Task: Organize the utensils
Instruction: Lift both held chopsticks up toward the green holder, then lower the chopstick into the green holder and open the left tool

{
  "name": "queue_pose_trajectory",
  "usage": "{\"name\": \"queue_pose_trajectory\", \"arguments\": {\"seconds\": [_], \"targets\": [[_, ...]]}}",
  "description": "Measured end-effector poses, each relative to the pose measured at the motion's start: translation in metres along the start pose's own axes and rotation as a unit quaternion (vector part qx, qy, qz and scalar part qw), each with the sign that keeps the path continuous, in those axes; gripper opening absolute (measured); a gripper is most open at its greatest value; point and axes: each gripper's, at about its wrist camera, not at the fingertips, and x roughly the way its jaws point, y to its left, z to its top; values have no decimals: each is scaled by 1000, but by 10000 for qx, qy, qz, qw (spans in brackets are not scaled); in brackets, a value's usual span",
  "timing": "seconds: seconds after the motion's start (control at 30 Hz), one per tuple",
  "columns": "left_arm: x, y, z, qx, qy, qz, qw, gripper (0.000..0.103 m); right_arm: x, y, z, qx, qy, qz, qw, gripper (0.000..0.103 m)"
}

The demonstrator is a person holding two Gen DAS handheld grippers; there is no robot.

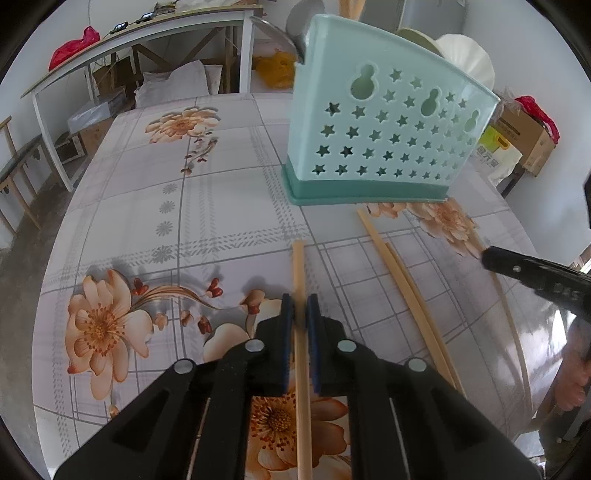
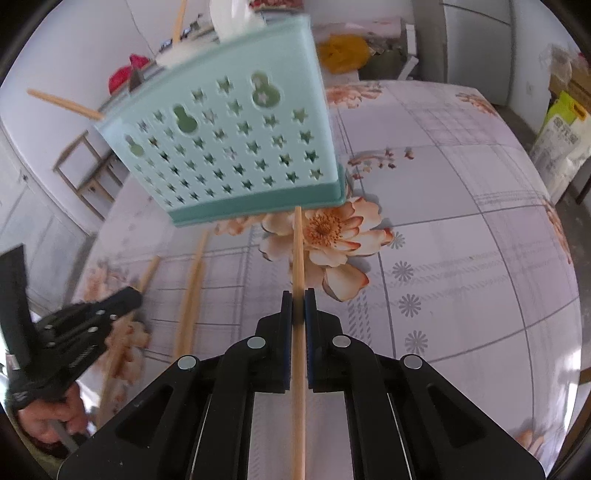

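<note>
A pale green utensil holder (image 1: 384, 122) with star-shaped holes stands on the flowered table; it shows tilted in the right wrist view (image 2: 236, 140). My left gripper (image 1: 299, 308) is shut on a wooden chopstick (image 1: 298, 266) that points toward the holder. My right gripper (image 2: 298, 304) is shut on another chopstick (image 2: 298, 251) whose far tip reaches the holder's base. Two more chopsticks (image 1: 402, 280) lie on the cloth right of my left gripper, and appear again (image 2: 192, 295) in the right wrist view. The holder has a metal ladle (image 1: 295, 22), chopsticks and white spoons (image 1: 465, 55) in it.
The round table (image 1: 207, 206) has a plaid, flowered cloth. The other gripper shows at each view's edge, right gripper (image 1: 535, 273) and left gripper (image 2: 88, 321), each with a hand behind it. A white bench, boxes (image 1: 524, 140) and bags stand around the room.
</note>
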Motion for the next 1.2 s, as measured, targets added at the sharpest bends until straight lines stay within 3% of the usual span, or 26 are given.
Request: {"name": "queue_pose_trajectory", "arguments": {"seconds": [0.2, 0.57, 1.03, 1.2], "targets": [[-3, 6, 3, -228, 15, -221, 9995, 6, -25, -1, 0, 205, -250, 325, 9989, 5], [-73, 6, 17, -379, -766, -743, 9936, 6, -52, 2, 0, 340, -555, 626, 9959, 5], [-146, 6, 37, -368, -1587, -1237, 9788, 6, -57, -2, -2, 429, -610, 739, 9945, 5], [-180, -6, 66, -123, -2148, -1414, 9663, 6, -57, -9, -2, 493, -615, 746, 9941, 5]]}}
